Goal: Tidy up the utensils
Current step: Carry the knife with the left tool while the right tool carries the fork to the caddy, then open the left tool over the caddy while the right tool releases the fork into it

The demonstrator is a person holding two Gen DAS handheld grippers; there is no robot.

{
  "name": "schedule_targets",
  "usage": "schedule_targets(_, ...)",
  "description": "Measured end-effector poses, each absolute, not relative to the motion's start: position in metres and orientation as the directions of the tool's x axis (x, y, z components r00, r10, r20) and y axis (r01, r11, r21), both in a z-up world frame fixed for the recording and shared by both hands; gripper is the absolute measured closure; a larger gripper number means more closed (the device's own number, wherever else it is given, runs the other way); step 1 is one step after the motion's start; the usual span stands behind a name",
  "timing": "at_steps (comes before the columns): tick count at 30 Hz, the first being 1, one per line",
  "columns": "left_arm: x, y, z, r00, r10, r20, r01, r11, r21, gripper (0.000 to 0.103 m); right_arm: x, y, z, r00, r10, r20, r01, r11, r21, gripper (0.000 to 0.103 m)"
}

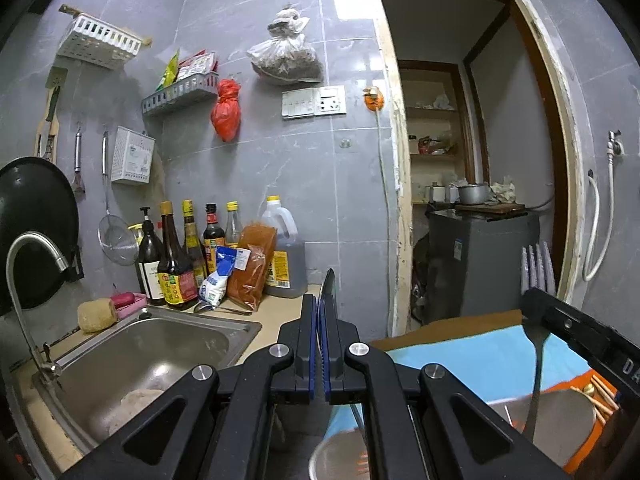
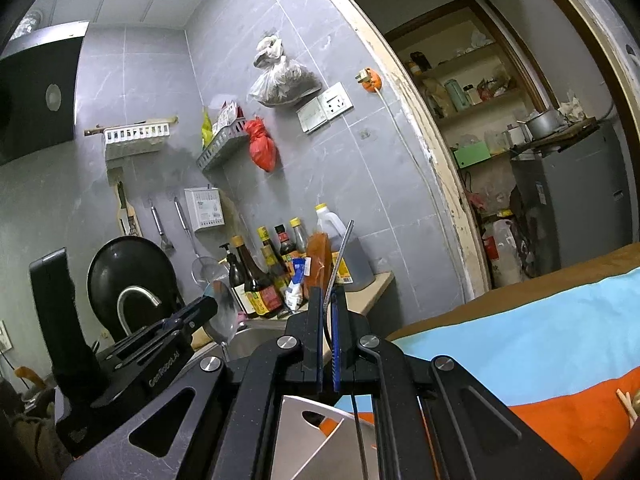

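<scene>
My left gripper is shut on a steel spoon, seen edge-on, its bowl rising above the fingertips. The right wrist view shows that spoon's bowl in the left gripper. My right gripper is shut on a thin metal utensil that sticks up past the fingertips; in the left wrist view it looks like a fork hanging from the right gripper. Wooden chopsticks lie on the orange cloth.
A steel sink with a curved tap is at left. Sauce bottles line the counter. A blue and orange cloth covers the table at right. A steel container is below. A doorway opens behind.
</scene>
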State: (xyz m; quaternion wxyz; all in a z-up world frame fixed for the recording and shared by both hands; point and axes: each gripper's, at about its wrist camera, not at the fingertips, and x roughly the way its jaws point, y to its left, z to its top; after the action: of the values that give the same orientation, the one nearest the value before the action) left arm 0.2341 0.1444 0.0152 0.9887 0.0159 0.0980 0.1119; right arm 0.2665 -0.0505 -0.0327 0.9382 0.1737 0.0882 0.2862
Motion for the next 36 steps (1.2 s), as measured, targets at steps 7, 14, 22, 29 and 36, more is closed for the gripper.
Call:
schedule_targets(7, 0.229, 0.152, 0.011, 0.956, 0.095, -0.278, -0.117, 0.991, -0.061, 0.096, 0.265, -0.053, -0.038, 0.812, 0.573, -0.106, -0.497, 0.777, 0.386, 0.099)
schedule_targets(14, 0.232, 0.175, 0.007, 0.916, -0.109, -0.386, -0.005, 0.959, -0.283, 0.091, 0.258, -0.050, -0.039, 0.793, 0.590, -0.151, -0.506, 0.776, 0.378, 0.094)
schedule_targets(22, 0.224, 0.187, 0.006, 0.906, -0.172, -0.387, -0.002, 0.912, -0.410, 0.051, 0.244, -0.060, -0.026, 0.797, 0.591, -0.123, -0.506, 0.765, 0.398, 0.071)
schedule_targets(29, 0.209, 0.168, 0.024, 0.918, -0.122, -0.376, -0.017, 0.938, -0.346, 0.033, 0.230, -0.078, -0.011, 0.826, 0.550, -0.125, -0.473, 0.797, 0.376, 0.055)
schedule_targets(36, 0.194, 0.138, 0.044, 0.934, -0.061, -0.351, -0.036, 0.963, -0.265, 0.008, 0.214, -0.110, 0.008, 0.853, 0.498, -0.155, -0.433, 0.842, 0.321, 0.028)
